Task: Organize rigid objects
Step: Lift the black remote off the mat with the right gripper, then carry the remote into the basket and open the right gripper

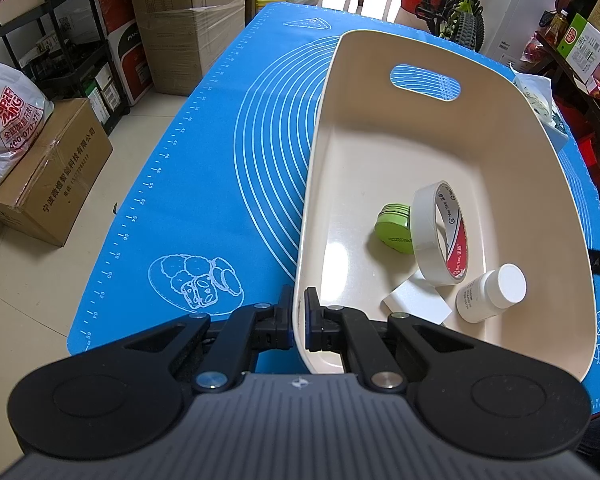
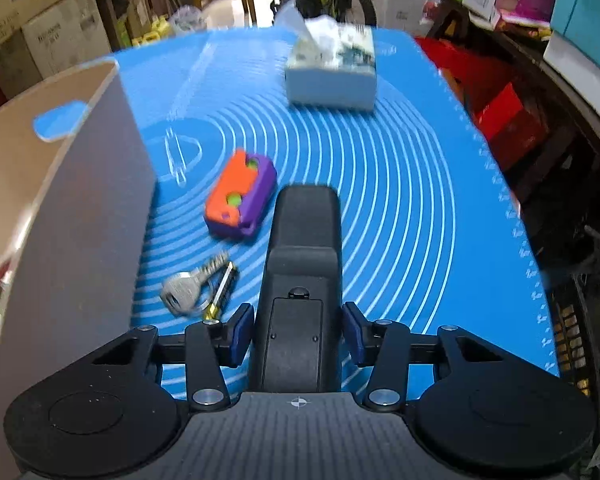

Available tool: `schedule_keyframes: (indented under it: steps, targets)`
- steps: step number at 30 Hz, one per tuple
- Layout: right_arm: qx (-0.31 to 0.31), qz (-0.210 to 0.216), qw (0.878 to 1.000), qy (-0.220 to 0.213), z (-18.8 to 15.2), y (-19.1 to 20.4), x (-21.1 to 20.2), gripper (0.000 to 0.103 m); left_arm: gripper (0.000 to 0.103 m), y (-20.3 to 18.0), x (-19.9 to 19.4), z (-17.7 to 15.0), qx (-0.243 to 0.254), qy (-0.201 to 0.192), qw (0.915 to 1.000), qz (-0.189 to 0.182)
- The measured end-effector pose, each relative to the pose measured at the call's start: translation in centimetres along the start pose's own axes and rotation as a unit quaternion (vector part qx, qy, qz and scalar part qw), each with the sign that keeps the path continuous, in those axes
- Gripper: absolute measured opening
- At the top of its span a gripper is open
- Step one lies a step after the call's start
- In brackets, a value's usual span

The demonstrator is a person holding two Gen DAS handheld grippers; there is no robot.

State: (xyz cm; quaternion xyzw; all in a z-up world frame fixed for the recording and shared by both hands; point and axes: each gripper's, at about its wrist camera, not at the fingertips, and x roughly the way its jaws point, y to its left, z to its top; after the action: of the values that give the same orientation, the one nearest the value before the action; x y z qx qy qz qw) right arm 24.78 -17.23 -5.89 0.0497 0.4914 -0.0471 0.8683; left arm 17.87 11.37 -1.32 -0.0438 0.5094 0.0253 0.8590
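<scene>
My left gripper (image 1: 299,312) is shut on the near-left rim of a cream plastic bin (image 1: 540,184), one finger inside and one outside. In the bin lie a green round tin (image 1: 394,226), a white tape roll (image 1: 440,232), a white pill bottle (image 1: 490,294) and a white block (image 1: 418,300). My right gripper (image 2: 298,328) is shut on a black remote-like device (image 2: 302,272), held above the blue mat (image 2: 420,200). An orange and purple toy (image 2: 240,196) and a bunch of keys (image 2: 198,288) lie on the mat left of it, beside the bin wall (image 2: 72,216).
A tissue box (image 2: 332,68) stands at the mat's far end. Cardboard boxes (image 1: 48,172) and a black shelf rack (image 1: 66,40) line the floor on the left. A bicycle (image 1: 456,4) and shelves with red crates (image 2: 504,116) stand at the right.
</scene>
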Motion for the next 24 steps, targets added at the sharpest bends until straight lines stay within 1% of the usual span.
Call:
schedule_keyframes:
  steps: [5,12,20,24]
  targets:
    - [0.003,0.003,1.000,-0.021,0.4,-0.2,-1.3,0.052,0.006,0.0,0.0,0.0,0.000,0.000,1.0000,0.000]
    - [0.025,0.011,0.999,-0.025,1.0,-1.1,-1.8,0.052,0.006,0.0,0.0,0.0,0.000,0.000,1.0000,0.000]
    - [0.049,0.034,0.997,-0.043,1.4,-1.8,-3.6,0.052,0.006,0.1,0.0,0.0,0.000,0.000,1.0000,0.000]
    - [0.054,0.051,0.995,-0.063,1.9,-1.7,-5.5,0.052,0.006,0.1,0.0,0.0,0.000,0.000,1.0000,0.000]
